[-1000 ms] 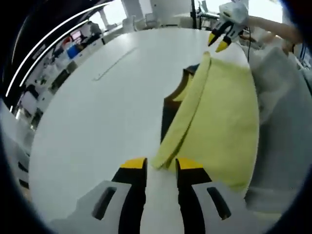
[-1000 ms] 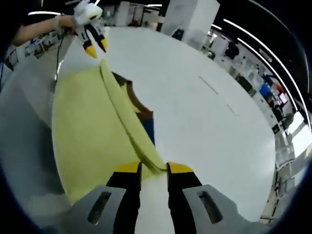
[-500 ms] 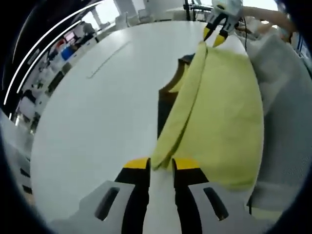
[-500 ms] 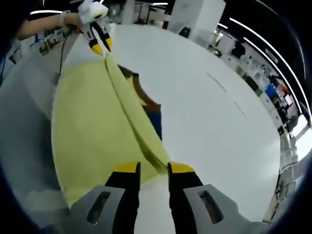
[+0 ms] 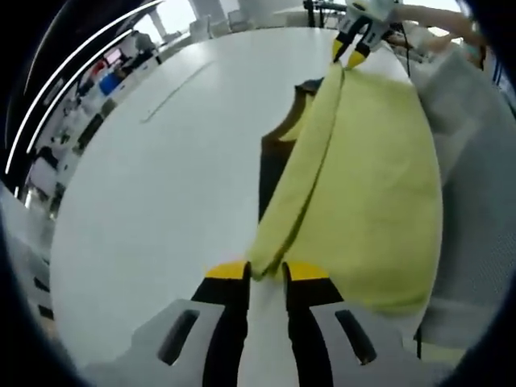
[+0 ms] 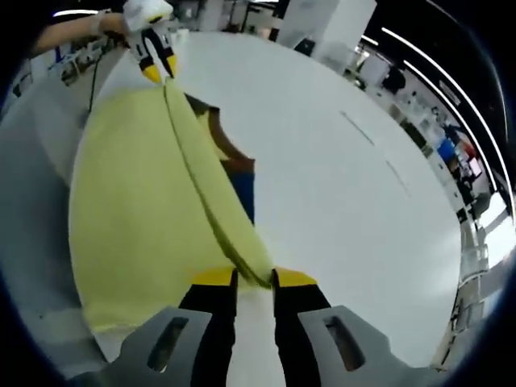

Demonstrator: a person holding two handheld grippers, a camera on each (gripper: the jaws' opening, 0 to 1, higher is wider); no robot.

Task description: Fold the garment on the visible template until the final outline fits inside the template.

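A yellow garment [image 5: 371, 177] lies on the white table [image 5: 153, 210], its long edge folded over into a raised ridge. My left gripper [image 5: 266, 272] is shut on the near end of that ridge. At the far end my right gripper [image 5: 353, 50] pinches the other corner. In the right gripper view the same garment [image 6: 137, 210] runs from my right gripper [image 6: 254, 279], shut on it, up to my left gripper [image 6: 155, 66]. A dark template [image 5: 272, 165] with brown and blue patches [image 6: 239, 181] peeks out beside the fold; the cloth hides most of it.
A person's grey clothing [image 5: 476, 201] borders the garment along the table's near edge, also as grey cloth [image 6: 32, 153] in the right gripper view. Thin line marks [image 5: 173, 93] cross the open white tabletop beyond the template. Shelves and equipment stand far off.
Both pairs of jaws have closed in on the folded edge. The ridge of cloth now stretches straighter between the two grippers.
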